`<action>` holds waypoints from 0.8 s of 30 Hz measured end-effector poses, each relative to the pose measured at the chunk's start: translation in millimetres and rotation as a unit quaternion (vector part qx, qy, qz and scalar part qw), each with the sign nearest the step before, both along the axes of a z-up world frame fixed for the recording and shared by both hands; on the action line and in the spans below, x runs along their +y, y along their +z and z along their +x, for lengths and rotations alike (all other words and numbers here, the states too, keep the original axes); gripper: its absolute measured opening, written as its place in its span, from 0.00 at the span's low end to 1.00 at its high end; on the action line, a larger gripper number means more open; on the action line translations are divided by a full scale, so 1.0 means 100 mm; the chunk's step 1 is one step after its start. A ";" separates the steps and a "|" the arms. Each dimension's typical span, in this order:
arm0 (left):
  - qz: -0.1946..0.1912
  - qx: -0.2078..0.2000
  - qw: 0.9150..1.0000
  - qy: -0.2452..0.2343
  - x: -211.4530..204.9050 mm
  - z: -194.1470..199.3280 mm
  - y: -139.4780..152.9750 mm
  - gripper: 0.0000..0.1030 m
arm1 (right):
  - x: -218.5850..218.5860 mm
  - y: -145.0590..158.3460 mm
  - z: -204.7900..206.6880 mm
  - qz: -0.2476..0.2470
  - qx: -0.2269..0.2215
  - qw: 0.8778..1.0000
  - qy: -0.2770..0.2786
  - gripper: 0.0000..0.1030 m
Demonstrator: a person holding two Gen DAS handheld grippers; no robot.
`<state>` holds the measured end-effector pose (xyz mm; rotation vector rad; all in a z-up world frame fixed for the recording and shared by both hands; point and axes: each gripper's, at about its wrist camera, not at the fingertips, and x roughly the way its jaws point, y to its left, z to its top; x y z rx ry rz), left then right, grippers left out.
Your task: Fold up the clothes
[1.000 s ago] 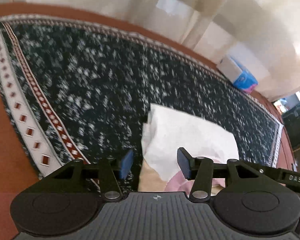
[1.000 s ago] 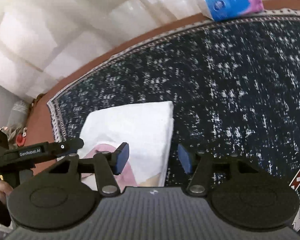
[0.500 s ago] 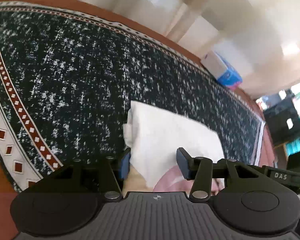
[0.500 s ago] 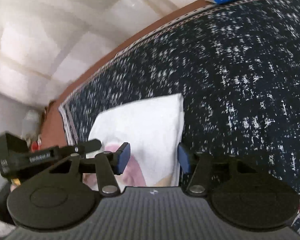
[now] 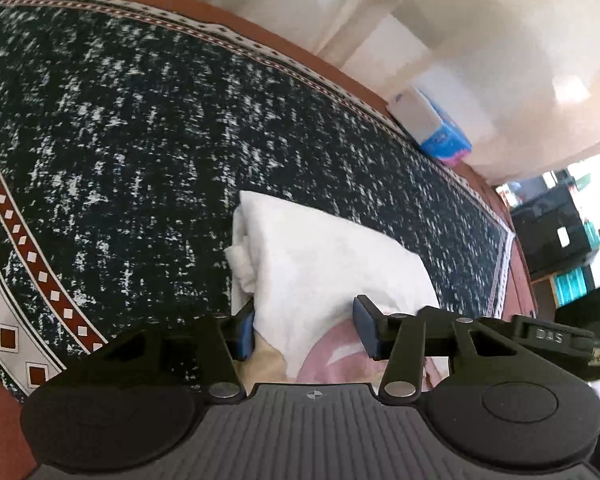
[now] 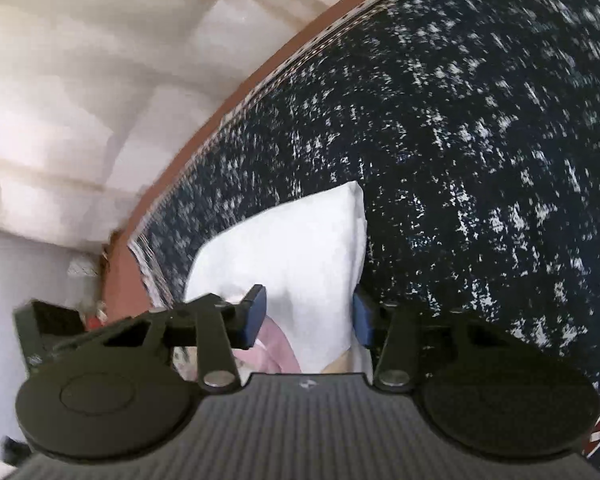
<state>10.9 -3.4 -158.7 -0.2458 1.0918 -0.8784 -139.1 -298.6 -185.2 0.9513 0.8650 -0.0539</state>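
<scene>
L gripper [image 5: 306,330]: jaws spread wide, straddling the near-left edge of the folded white garment [image 5: 324,264]. L blue pad sits right at the bunched cloth edge, looks like touching; R pad is over the pink print area, gap visible btwn pad and fabric. Not clamped on anything.

R gripper [image 6: 308,318]: also spread apart, straddling the garment's near-right corner [image 6: 300,252]. R pad just beside the cloth's outer edge, L pad over the white/pink part. No grip here either.

Garment: folded into a rough rectangle, white side up, pink graphic + cream patch showing at the near end under both grippers. Left edge has loose bunched layers sticking out (not a clean fold line). Lies flat on the dark speckled tablecloth [image 5: 140,140], roughly mid-cloth, nearer the person's side.

Tablecloth has white/red-brown diamond border [image 5: 24,248], spread over a brown table [image 5: 228,16]. In the R wrist view the L gripper's body shows at frame left [image 6: 60,332], so both units are close together at the garment's near end.

Bkgd: blue/white tissue pack [image 5: 428,124] at the far table edge, well apart from the garment; pale curtain [image 5: 480,32] behind. Both views motion-blurred, fine detail on pad contact can't be confirmed.
</scene>
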 end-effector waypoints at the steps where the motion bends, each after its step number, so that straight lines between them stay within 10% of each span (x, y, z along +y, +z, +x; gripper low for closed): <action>1: 0.001 -0.003 1.000 0.000 0.00 -0.01 0.01 0.22 | 0.00 -0.01 0.00 -0.002 0.006 1.000 0.000 0.24; 4: 0.004 -0.014 1.000 0.001 -0.02 -0.03 0.06 0.04 | 0.04 0.00 0.01 -0.016 0.019 1.000 0.002 0.13; 15: -0.038 -0.077 0.996 -0.015 -0.16 -0.17 0.53 0.02 | 0.12 0.70 -0.18 -0.093 -0.054 0.994 0.009 0.12; 24: -0.068 -0.116 0.989 -0.057 -1.10 -0.45 0.92 0.02 | -0.51 1.14 -0.60 -0.141 -0.091 0.985 -0.024 0.12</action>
